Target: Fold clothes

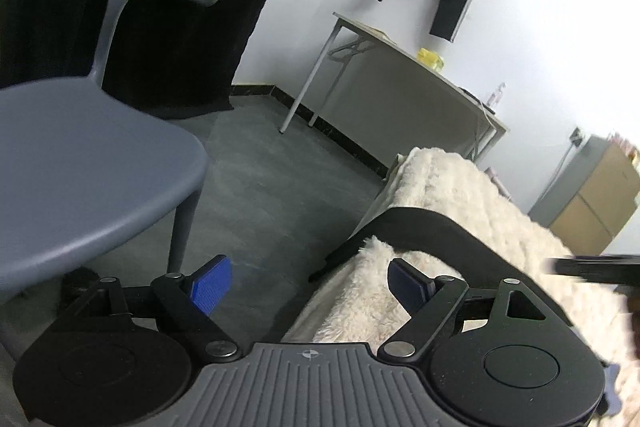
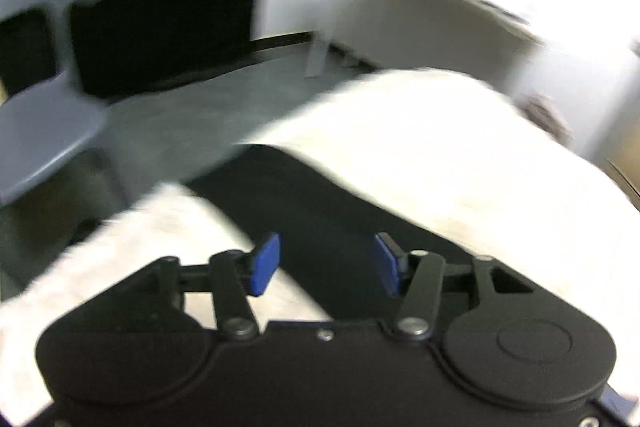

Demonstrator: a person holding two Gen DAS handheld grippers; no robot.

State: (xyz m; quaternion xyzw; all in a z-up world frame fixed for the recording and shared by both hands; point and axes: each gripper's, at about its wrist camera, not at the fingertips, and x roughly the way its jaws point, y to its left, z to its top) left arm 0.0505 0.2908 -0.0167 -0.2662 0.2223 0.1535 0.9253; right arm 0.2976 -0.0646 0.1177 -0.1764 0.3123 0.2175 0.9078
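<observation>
Left gripper (image 1: 306, 287) and right gripper (image 2: 326, 265) both agape (empty) above black garment (image 2: 320, 203); fleecy blanket (image 2: 460, 155) beneath

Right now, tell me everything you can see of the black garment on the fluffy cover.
The black garment looks like smooth, matte dark fabric with a curved edge. It lies flat across a cream fluffy cover, touching it, with the pile showing on both sides. In the blurred right wrist view it runs as a broad dark band just ahead of the right gripper. The left gripper is near its edge. Both sets of jaws stand open, gripping nothing. Its full shape is hidden.
</observation>
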